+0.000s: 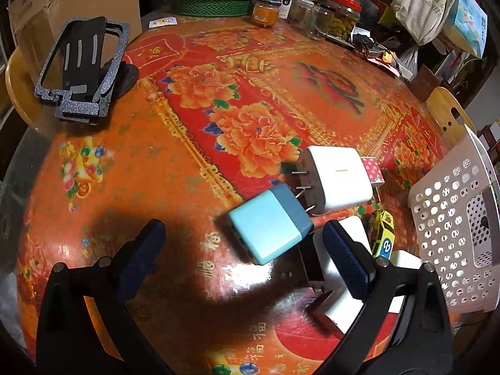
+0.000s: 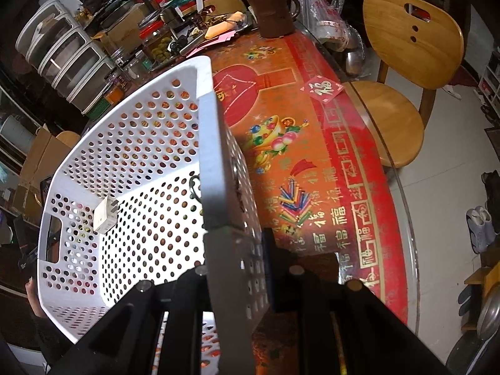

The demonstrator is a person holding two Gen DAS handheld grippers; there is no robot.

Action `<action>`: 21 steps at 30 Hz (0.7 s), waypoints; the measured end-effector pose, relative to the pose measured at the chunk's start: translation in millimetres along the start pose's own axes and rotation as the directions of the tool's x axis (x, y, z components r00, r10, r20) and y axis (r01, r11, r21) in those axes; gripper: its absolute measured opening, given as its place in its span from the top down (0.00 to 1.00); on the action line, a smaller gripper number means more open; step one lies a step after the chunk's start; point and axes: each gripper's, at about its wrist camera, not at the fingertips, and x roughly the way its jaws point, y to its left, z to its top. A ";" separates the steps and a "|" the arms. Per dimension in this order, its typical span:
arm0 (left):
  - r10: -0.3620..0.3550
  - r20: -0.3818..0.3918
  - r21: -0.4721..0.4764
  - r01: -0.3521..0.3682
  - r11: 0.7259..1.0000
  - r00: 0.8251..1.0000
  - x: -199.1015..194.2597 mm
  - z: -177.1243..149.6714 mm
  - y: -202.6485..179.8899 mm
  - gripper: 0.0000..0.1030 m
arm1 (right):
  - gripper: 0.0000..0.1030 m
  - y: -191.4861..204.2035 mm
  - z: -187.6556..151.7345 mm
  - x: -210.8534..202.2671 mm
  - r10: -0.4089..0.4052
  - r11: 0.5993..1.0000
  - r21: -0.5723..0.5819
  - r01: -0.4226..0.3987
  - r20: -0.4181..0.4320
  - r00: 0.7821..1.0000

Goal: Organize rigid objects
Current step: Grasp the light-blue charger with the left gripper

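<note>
The left gripper (image 1: 243, 256) stands wide open and empty above the worktop (image 1: 156, 162). The blue charger (image 1: 270, 225) lies just ahead of it, between the finger lines and nearer the right-hand finger (image 1: 347, 259). Its long axis runs diagonally, prongs pointing up-right toward the white charger (image 1: 339, 181), which it nearly touches. Another white adapter (image 1: 340, 293) lies partly under the right-hand finger. A toy car (image 1: 382, 234) sits beside it, near the white basket (image 1: 450, 218). Open worktop lies to the left.

The right gripper (image 2: 237, 268) is clamped on the basket wall (image 2: 215, 162), apparently steadying it. One white plug (image 2: 105, 215) lies inside. The left hand is likely nearer the blue charger.
</note>
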 end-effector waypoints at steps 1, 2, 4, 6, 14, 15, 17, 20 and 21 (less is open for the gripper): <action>-0.001 0.001 -0.002 0.001 1.000 1.000 -0.1 -0.5 0.3 0.04 | 0.86 -0.6 -1.1 -0.8 -0.001 1.000 0.004 0.001 0.001 1.000; 0.000 0.003 -0.003 0.000 1.000 1.000 -0.5 -1.0 0.4 0.04 | 0.86 -0.4 -1.5 -1.0 -0.004 1.000 0.003 0.004 0.001 1.000; 0.000 0.006 -0.002 0.000 1.000 1.000 -1.1 -2.1 0.6 0.04 | 0.86 0.2 -2.3 -1.4 -0.012 1.000 0.001 0.012 0.000 1.000; -0.004 0.005 -0.004 0.004 1.000 1.000 -1.4 -2.5 0.6 0.04 | 0.86 0.8 -3.4 -2.1 -0.021 1.000 0.001 0.021 0.000 1.000; 0.025 0.016 0.019 -0.025 1.000 1.000 0.3 -1.2 -20.0 0.03 | 0.86 2.0 -3.5 -2.7 -0.031 1.000 0.001 0.031 -0.002 1.000; 0.033 0.015 -0.002 -0.033 0.999 0.999 1.4 2.0 -18.3 0.03 | 0.86 1.9 -3.6 -2.8 -0.032 0.999 0.002 0.032 -0.002 0.999; 0.033 0.009 -0.053 -0.032 0.998 0.999 4.8 7.5 -11.5 0.10 | 0.86 1.9 -3.8 -3.1 -0.037 0.999 0.001 0.037 -0.002 0.999; 0.063 -0.015 -0.078 -0.064 0.995 0.998 12.6 10.3 -7.5 0.19 | 0.86 2.2 -3.8 -3.0 -0.037 0.999 0.000 0.037 -0.003 0.999; 0.057 -0.021 -0.083 -0.059 0.995 0.998 15.2 10.5 -7.3 0.19 | 0.86 2.5 -3.8 -3.0 -0.039 0.999 -0.001 0.039 -0.003 0.999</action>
